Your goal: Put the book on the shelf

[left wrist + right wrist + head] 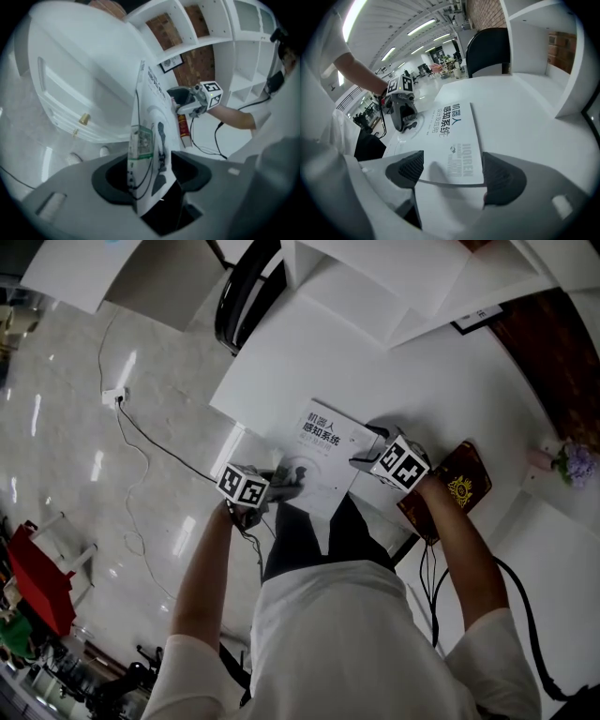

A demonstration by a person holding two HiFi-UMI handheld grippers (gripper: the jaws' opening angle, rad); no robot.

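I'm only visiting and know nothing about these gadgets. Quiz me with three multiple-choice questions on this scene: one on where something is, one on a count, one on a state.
1. Where is the dark red book?
A stacked on the white book
B on the table, right of the white book
C under the white book

2. How many books are on the table?
A one
B two
C four

3. The left gripper has its jaws:
A shut tight, empty
B apart, the white book's edge between them
C out of sight

Answers:
1 B, the head view shows it lying apart, to the right.
2 B, only those two show.
3 B, its own view shows gaps beside the edge.
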